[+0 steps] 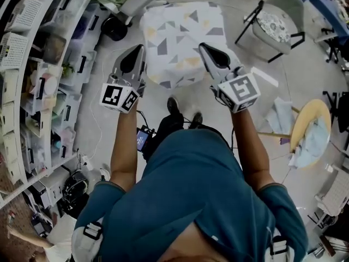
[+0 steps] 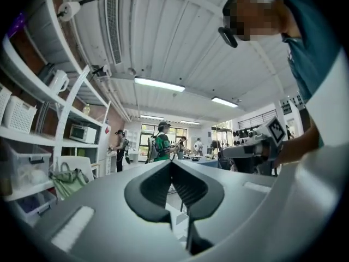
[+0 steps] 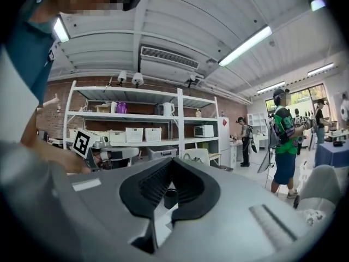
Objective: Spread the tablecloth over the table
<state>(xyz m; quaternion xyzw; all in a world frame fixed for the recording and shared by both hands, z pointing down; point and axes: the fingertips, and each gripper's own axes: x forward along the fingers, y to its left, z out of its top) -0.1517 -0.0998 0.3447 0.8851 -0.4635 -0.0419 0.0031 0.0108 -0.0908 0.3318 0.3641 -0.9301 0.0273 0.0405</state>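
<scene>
Left gripper (image 2: 170, 162) jaws are sitting fully shut, pinching nothing; right gripper (image 3: 170, 160) jaws same. Both are hovering level, side by side. Patterned tablecloth (image 1: 182, 42) is lying spread at 12 o'clock, below their tips.

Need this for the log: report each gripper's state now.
Left gripper: closed, nothing between the jaws.
Right gripper: closed, nothing between the jaws.

A shared lab or workshop: white metal shelving (image 3: 142, 113) against a brick wall (image 3: 57, 100) holds plastic baskets (image 3: 143, 134) and a microwave (image 3: 203, 130). Strip lights (image 3: 245, 45) cross the bare ceiling, cables (image 1: 73, 187) clutter the grey floor (image 1: 185, 94), and people with backpacks (image 3: 283, 141) stand about.
</scene>
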